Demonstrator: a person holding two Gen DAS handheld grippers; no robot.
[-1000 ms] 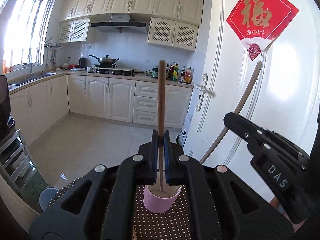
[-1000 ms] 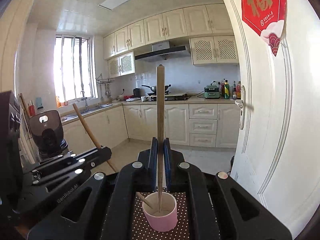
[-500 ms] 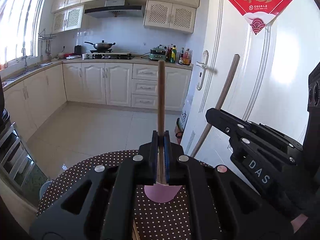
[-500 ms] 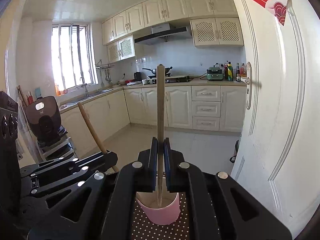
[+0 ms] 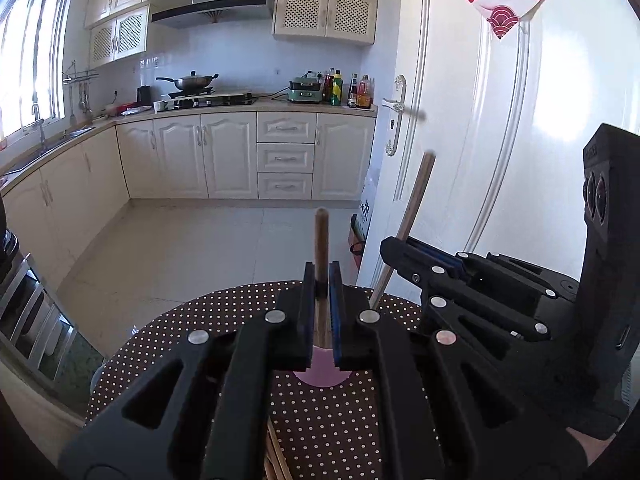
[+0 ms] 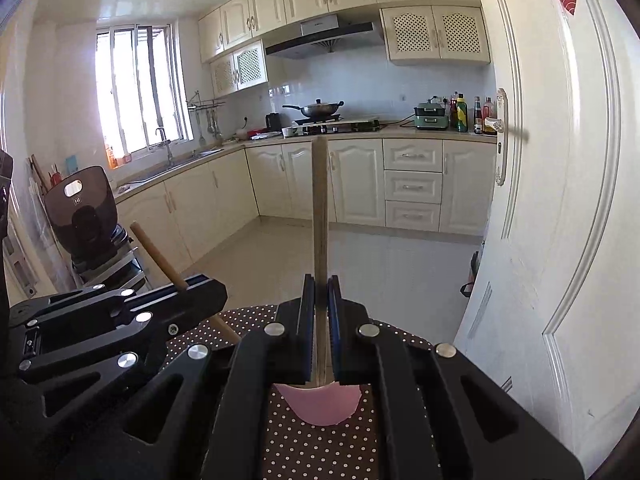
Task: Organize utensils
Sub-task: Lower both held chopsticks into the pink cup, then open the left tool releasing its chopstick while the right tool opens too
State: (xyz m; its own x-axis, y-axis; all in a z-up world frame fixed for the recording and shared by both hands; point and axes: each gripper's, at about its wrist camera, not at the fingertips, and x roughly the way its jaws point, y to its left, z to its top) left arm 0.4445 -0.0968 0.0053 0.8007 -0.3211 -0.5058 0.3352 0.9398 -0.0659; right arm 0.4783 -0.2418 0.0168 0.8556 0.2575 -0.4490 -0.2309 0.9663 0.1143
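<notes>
Utensils: two wooden sticks, upright. Surface [image 5: 328, 432] dotted, lower frame; pink cup [image 6: 320, 404] at bottom centre. Left gripper [image 5: 321, 292] fingers clamped on dark stick [image 5: 321, 236]; right gripper [image 6: 321, 292] on pale stick [image 6: 320, 208]. Risk: sticks colliding, tipping cup. No legible writing.

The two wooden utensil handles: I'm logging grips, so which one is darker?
The dark brown round wooden handle in the left gripper. The pale flat wooden handle in the right gripper is lighter and taller.
</notes>
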